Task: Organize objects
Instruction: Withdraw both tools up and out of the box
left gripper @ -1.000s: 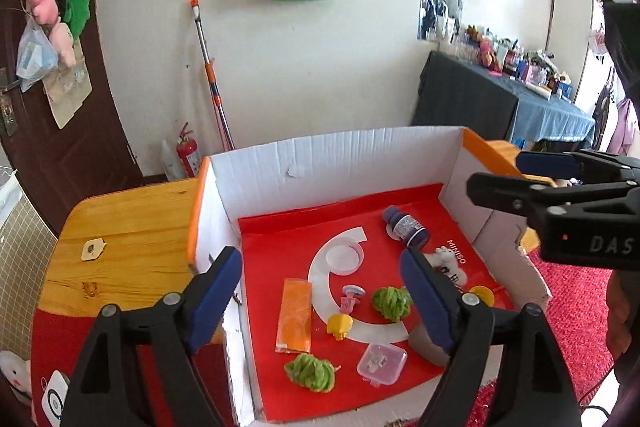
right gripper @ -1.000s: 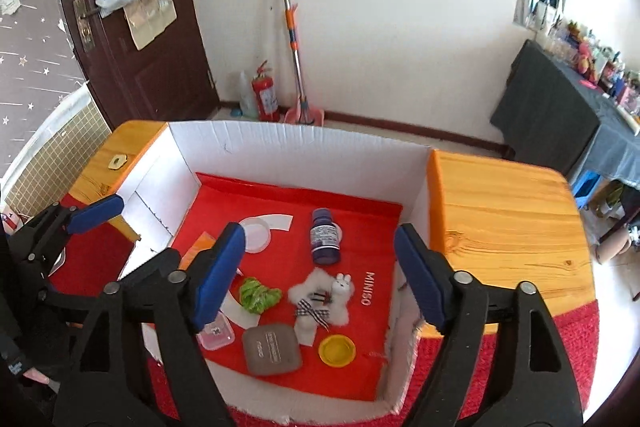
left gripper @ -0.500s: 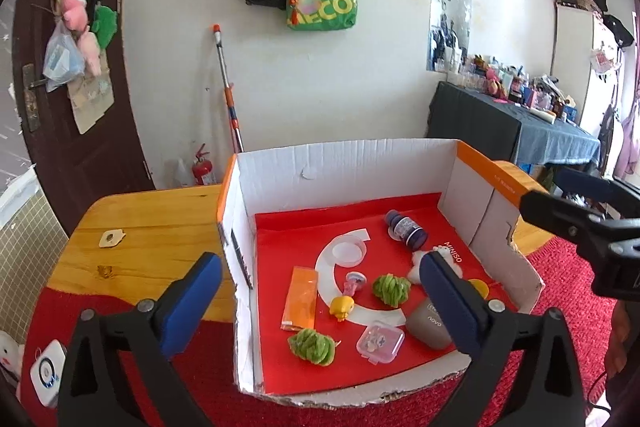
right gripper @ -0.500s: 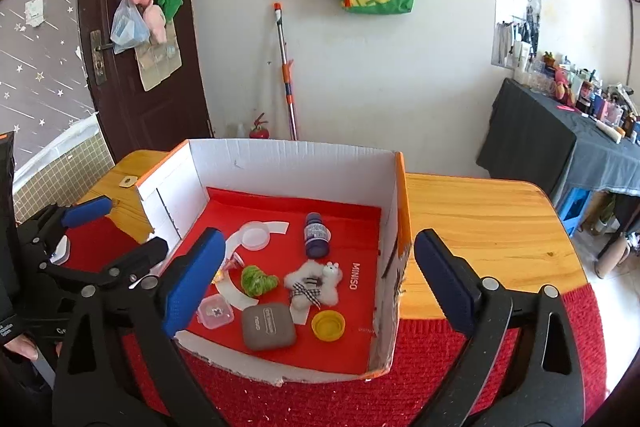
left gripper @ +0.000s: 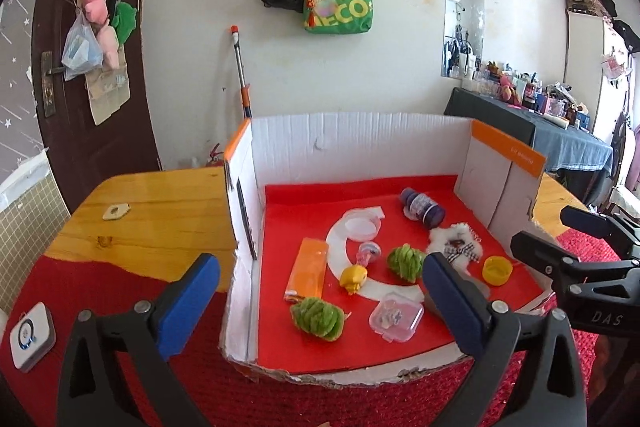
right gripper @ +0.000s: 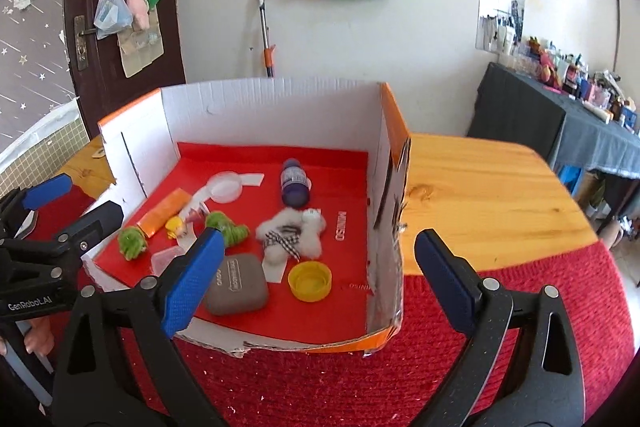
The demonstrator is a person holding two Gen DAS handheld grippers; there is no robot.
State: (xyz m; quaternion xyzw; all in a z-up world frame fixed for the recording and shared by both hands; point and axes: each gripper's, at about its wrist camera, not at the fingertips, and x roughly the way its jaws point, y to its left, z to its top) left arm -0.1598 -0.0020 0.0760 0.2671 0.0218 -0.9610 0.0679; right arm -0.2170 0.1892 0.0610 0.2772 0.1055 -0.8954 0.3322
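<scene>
Box [right gripper: 280,115]: white cardboard walls, orange edges, red floor, small items inside | left tongs [left gripper: 320,301]: spread | right tongs [right gripper: 320,275]: spread

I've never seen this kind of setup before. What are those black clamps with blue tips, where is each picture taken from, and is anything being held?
No robot here: a person holds a hand-operated two-finger gripper in each hand, with a wide-angle camera on each looking along its fingers. One picture is from the left gripper, the other from the right gripper.

Both face a white cardboard box with a red floor on a wooden table. Inside lie two green yarn balls, an orange packet, a dark purple bottle on its side, a white plush toy, a yellow cap, a grey case and a clear plastic box.

Both grippers are open and hold nothing.
</scene>
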